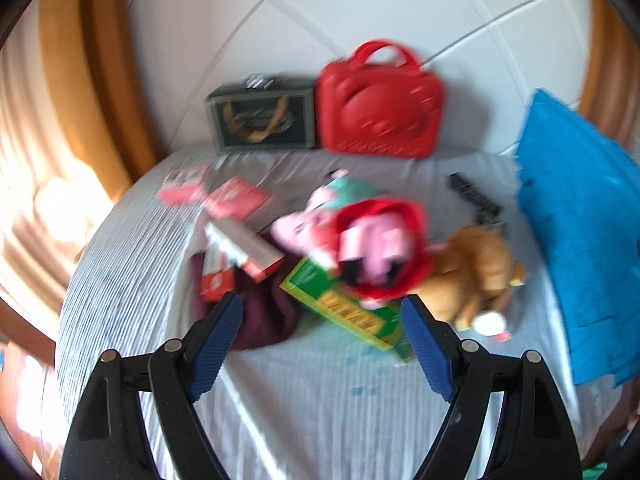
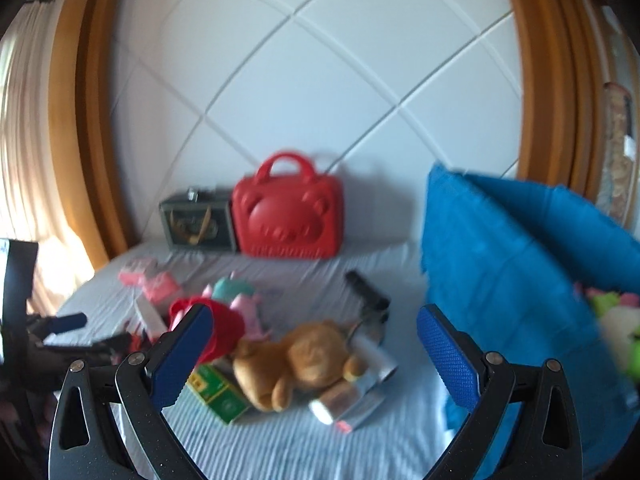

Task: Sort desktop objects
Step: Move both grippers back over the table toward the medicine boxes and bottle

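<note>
Toys and boxes are lying in a blurred heap mid-bed: a brown plush bear (image 2: 304,360), a pink plush in a red hood (image 1: 376,248) overlapping a green box (image 1: 352,312), and red-and-white cartons (image 1: 240,248) whose print is unreadable. Both views are smearing with motion. Left gripper (image 1: 322,340) is hanging spread wide above the striped sheet (image 1: 320,420), grasping nothing. Right gripper (image 2: 316,356) is likewise spread and empty, its near finger (image 2: 180,360) covering part of the hood. A blue pillow (image 2: 520,280) is cutting off the right side. A red bag (image 2: 288,216) and a dark case (image 2: 196,224) are standing side by side against the headboard.

Blur leaves no print or label legible.
</note>
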Demonstrator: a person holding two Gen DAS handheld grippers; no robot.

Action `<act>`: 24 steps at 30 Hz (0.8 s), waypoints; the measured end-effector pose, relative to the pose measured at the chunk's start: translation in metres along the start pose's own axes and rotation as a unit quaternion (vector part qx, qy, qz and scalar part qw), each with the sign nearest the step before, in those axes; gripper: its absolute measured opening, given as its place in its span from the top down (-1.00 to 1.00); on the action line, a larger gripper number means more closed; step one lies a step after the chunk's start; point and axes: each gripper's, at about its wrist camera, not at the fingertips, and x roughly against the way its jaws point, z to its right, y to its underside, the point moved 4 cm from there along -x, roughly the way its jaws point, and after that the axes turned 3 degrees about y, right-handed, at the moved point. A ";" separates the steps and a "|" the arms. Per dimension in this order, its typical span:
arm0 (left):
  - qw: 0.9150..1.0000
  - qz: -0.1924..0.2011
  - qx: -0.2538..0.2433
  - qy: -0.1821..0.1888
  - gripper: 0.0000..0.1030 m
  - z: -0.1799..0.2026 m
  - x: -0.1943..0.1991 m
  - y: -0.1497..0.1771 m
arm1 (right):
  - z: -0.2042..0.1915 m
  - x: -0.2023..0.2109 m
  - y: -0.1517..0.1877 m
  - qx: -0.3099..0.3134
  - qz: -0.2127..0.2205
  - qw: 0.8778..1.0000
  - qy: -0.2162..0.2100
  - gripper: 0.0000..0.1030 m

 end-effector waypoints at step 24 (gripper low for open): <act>0.981 -0.153 0.083 -0.083 -0.58 -0.177 -0.160 0.017 | 0.056 -0.122 0.134 -0.070 -0.245 0.961 0.106 -1.00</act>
